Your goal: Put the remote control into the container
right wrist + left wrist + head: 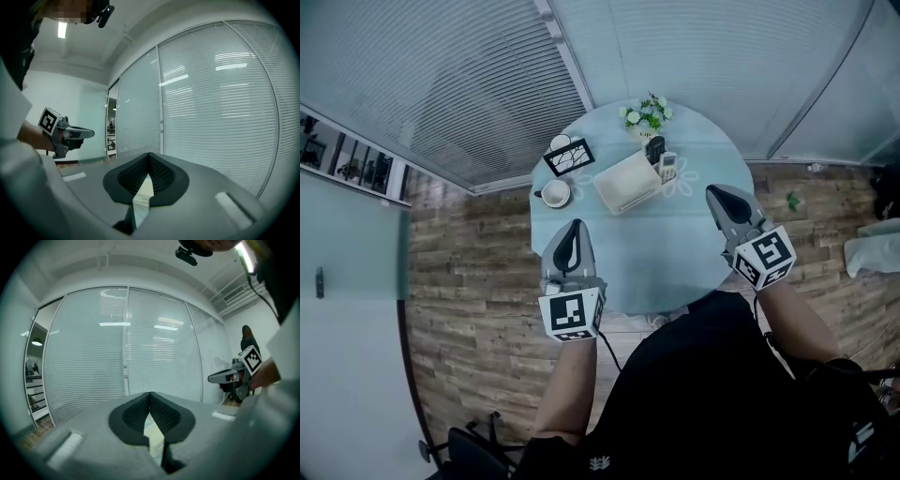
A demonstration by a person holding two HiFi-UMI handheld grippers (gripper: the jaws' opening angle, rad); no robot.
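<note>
Remote point(668, 166), pale, upright at the container's point(626, 184) right end beside a darker remote point(654, 148); whether inside it or just beside it, can't tell. Container sits on a round table point(675, 253), with flowers point(646, 115) behind and a frame point(569, 157) and cup point(555, 193) to its left. Left gripper point(574, 227) and right gripper point(713, 191) are over the table's near side, well apart, jaws together, nothing between them.

Table point(675, 253): smooth pale top with a faint sheen. Floor point(469, 281): wood planks, visibly grained, matt. Container point(630, 190): white and smooth, apparently plastic. Left gripper point(150, 394) and right gripper point(149, 155): grey matt shells, with black pads point(166, 416) carrying a fine ribbed texture.
</note>
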